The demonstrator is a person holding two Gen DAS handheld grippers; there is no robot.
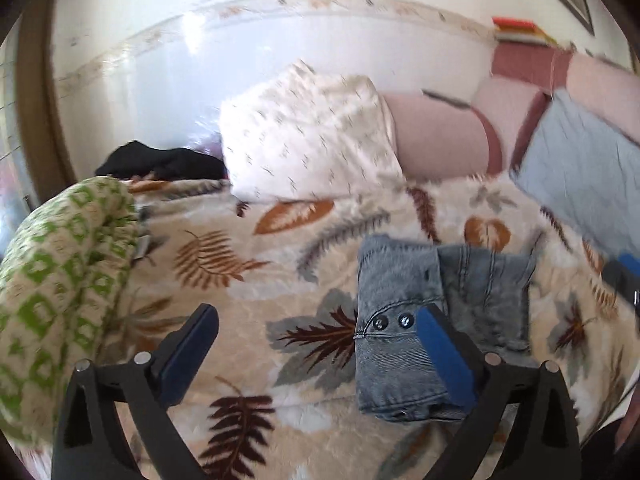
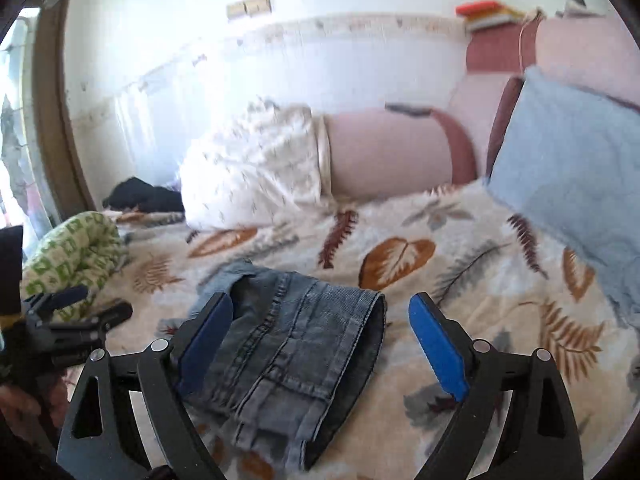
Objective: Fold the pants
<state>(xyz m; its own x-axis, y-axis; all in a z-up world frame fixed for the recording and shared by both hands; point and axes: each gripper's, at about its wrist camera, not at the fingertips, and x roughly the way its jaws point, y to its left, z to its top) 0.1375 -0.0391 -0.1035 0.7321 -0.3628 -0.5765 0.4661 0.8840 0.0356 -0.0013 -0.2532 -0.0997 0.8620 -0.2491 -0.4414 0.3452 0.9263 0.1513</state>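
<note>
**Folded jeans on bed**

Left hand-held gripper (image 1: 316, 338) and right hand-held gripper (image 2: 322, 320): fingers apart, holding nothing. Folded jeans (image 2: 292, 344) on leaf-print blanket (image 2: 460, 280). Left: green-patterned bedding (image 1: 60, 280). Beyond: white pillow (image 1: 308, 136), pink bolster (image 2: 388, 150), blue pillow (image 2: 572, 168), black garment (image 1: 160, 162).

Both cams sit just behind their claw, looking forward and down over the bed toward the wall. Left view: close, folded jeans (image 1: 436, 320) right of centre, under the right finger. Right view: closer, jeans (image 2: 288, 356) between the fingers. Shared: leaf blanket (image 1: 248, 264), white pillow (image 2: 256, 168), green-patterned bundle (image 1: 60, 280).
</note>
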